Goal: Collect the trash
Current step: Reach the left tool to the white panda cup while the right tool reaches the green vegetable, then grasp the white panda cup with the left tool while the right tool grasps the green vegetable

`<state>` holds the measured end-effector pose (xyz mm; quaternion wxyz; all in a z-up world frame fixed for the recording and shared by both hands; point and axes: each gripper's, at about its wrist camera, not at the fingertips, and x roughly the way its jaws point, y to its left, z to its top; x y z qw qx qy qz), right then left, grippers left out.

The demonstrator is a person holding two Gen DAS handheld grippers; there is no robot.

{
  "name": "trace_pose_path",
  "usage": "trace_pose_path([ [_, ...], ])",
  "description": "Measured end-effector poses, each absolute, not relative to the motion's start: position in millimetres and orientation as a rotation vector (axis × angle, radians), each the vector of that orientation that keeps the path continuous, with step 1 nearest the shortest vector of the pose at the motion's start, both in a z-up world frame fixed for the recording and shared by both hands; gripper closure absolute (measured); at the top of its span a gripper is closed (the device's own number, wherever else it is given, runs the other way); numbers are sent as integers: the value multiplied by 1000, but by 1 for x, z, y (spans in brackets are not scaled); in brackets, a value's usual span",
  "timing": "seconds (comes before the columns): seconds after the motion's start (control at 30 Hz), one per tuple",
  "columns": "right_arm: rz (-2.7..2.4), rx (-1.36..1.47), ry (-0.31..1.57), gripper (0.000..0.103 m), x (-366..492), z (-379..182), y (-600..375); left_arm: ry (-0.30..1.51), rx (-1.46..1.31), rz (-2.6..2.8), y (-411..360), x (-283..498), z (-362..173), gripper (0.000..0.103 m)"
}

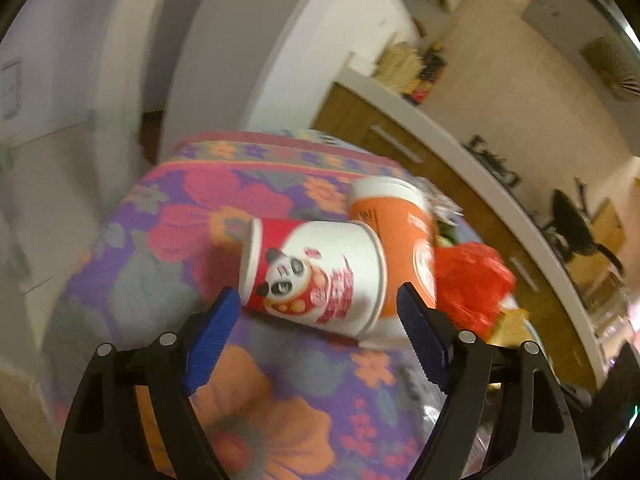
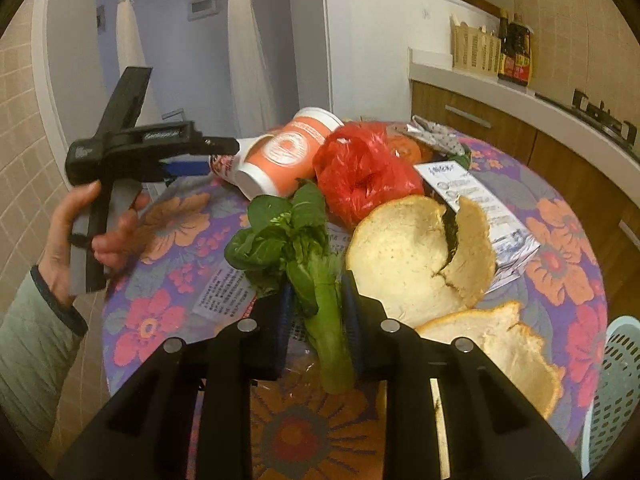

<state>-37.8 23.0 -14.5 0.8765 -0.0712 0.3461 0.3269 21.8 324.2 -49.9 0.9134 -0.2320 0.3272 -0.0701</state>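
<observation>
Right gripper [image 2: 316, 316] clamps greens [image 2: 316, 280] by the stalk for binning — left gripper [image 1: 316, 304], jaws spread, straddles panda cup [image 1: 316, 276] beside orange cup [image 1: 400, 236].

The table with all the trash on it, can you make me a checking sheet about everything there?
Surface: round table under a flowery cloth.
Job's things: panda cup and orange cup lying on their sides, touching; red bag; leafy vegetable; two bread pieces; leaflet.
Clutter: printed paper slip by the vegetable.
Grippers: left gripper open around the panda cup, not pressing it; right gripper shut on the vegetable stem.
Cables: nothing seen.
Surroundings: kitchen counter with bottles; pale basket at the table's edge.
</observation>
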Motion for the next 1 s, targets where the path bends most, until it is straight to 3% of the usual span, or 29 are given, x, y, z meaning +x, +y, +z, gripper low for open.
trace_pose_path([
  [0.2,667,-124,702,82,-37,-4,13,659,-510,-336,297,-14,-50,25],
  [0.3,650,-123,706,82,-34,-5,8,700,-408,-319,278,-25,-51,24],
  [0.47,641,-117,717,83,-32,-7,6,726,24,-15,258,-30,-40,18],
  [0.67,649,-103,712,84,-30,-4,4,804,132,-134,256,18,-43,11],
  [0.77,646,-106,690,84,-31,0,3,860,85,-185,261,44,-55,21],
  [0.8,646,-108,685,84,-31,1,2,869,64,-205,262,47,-57,31],
  [0.87,646,-112,673,84,-32,3,1,860,49,-212,259,47,-62,34],
  [0.93,651,-108,660,85,-33,6,0,840,31,-215,257,42,-63,43],
  [1.0,648,-97,649,85,-34,8,0,821,11,-201,258,33,-63,43],
])
